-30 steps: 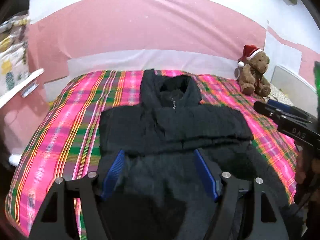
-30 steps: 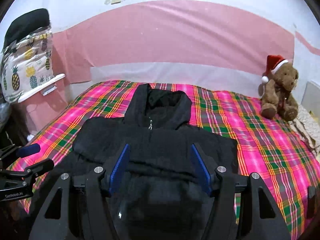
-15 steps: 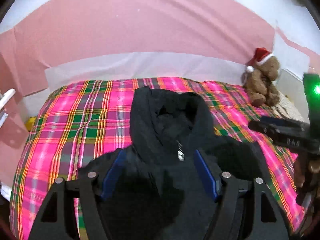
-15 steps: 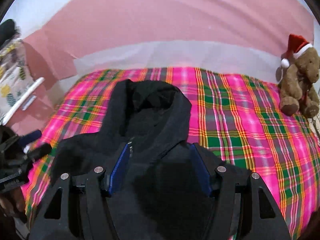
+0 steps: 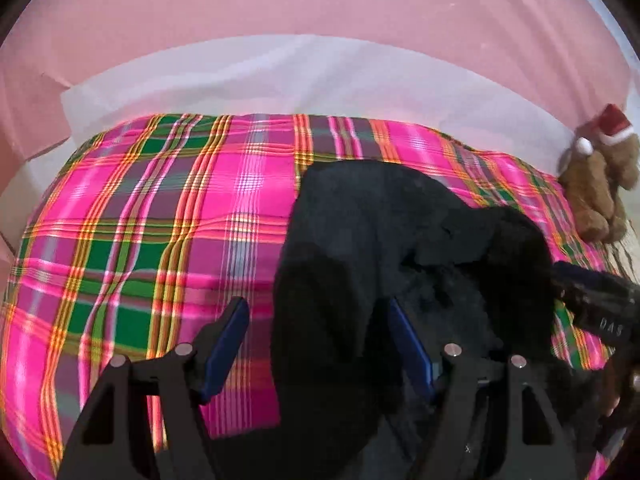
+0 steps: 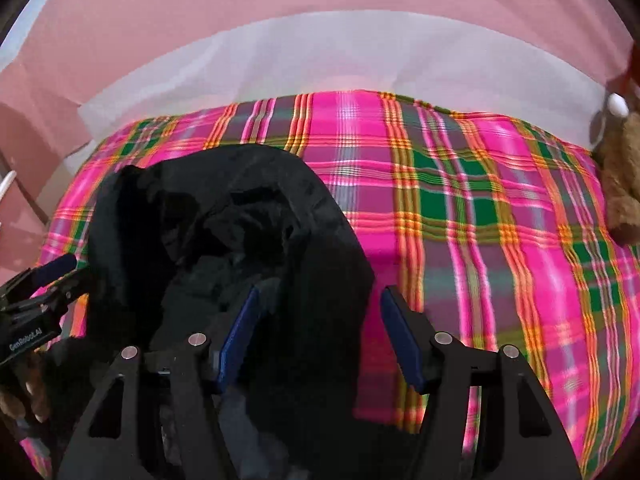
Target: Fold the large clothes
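While a black hooded jacket (image 5: 380, 264) is spread on the plaid bed (image 5: 160, 220) for folding, its hood is flanked by spread left tongs (image 5: 316, 340) at nine o'clock and spread right tongs (image 6: 320, 332) at three; no containers are seen.

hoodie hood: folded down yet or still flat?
Still flat: the hood lies open on the plaid blanket, both grippers' jaws open at its sides.

Both grippers advanced toward the bed's far edge; left gripper (image 5: 316, 344) and right gripper (image 6: 320, 340) straddled the hood (image 6: 224, 200) sides.
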The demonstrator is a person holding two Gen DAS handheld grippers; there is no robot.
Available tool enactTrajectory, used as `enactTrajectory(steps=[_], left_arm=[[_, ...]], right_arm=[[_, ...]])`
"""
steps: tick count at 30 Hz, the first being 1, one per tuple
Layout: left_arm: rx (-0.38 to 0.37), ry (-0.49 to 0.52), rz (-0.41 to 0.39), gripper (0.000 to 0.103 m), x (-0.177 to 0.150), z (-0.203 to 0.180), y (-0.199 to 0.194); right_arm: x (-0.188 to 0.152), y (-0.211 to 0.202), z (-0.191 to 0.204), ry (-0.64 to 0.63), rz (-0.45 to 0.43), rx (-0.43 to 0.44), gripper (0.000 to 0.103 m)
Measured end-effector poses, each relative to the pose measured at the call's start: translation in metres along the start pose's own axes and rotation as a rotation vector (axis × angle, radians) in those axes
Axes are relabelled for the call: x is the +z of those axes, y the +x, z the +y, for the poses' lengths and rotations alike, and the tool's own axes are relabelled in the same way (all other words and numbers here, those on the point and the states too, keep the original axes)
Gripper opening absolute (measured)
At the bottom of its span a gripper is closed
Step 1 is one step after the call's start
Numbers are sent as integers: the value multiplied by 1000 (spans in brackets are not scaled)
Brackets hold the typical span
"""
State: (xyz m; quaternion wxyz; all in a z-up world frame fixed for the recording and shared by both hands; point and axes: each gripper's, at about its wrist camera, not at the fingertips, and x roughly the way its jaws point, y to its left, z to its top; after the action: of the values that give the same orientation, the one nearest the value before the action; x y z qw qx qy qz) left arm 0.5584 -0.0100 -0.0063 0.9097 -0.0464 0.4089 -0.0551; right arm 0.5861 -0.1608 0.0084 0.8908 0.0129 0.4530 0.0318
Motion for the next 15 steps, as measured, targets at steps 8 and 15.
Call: enactTrajectory(steps=[8,15], left_arm=[[-35,-26,-15,9,-11,5,5],[-164,-145,-167,8,-41,33,-89]], right_arm=[[-8,-12,4,8,-51,28,11],[-49,-113,-12,62,-191,120,10]])
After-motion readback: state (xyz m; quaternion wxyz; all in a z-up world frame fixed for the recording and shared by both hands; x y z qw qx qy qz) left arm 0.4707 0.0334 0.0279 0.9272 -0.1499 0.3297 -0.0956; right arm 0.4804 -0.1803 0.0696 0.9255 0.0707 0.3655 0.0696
